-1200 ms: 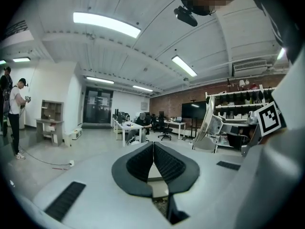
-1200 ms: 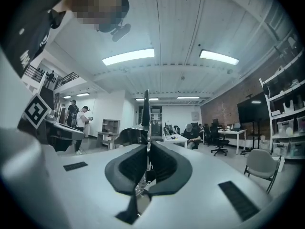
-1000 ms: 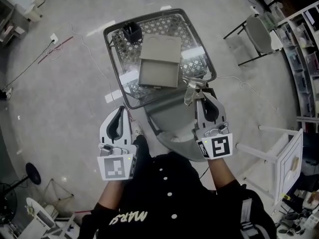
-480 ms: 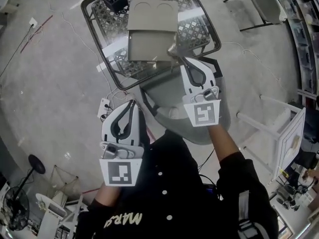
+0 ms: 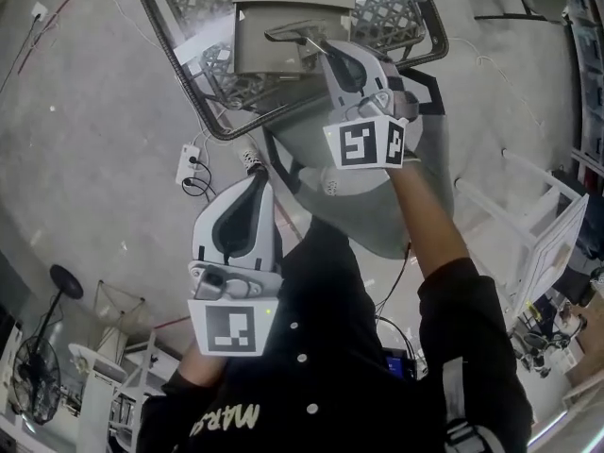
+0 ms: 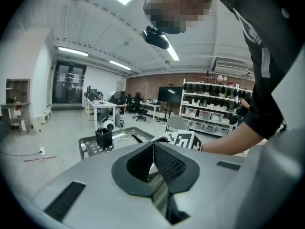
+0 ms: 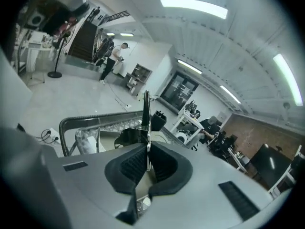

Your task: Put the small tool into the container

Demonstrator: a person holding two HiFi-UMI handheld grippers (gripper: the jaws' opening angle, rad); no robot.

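Note:
My right gripper (image 5: 324, 49) (image 7: 147, 152) is shut on the small tool (image 5: 291, 34) (image 7: 146, 112), a thin metal blade that sticks out past the pads. It hangs over the near edge of the beige container (image 5: 260, 51), which rests on the mesh-topped table (image 5: 176, 57). The tool's tip points left across the container's front part. My left gripper (image 5: 247, 181) (image 6: 153, 150) stays low near the person's body, off the table, with its pads together and nothing between them.
A black pen holder (image 6: 103, 138) (image 7: 157, 120) stands at the table's far corner. A grey chair (image 5: 382, 206) sits under my right arm, in front of the table. A white power strip (image 5: 189, 166) with cables lies on the floor to the left.
My right gripper has moved forward and left with the tool, from the table's near edge to over the beige container. The left gripper has stayed near the body.

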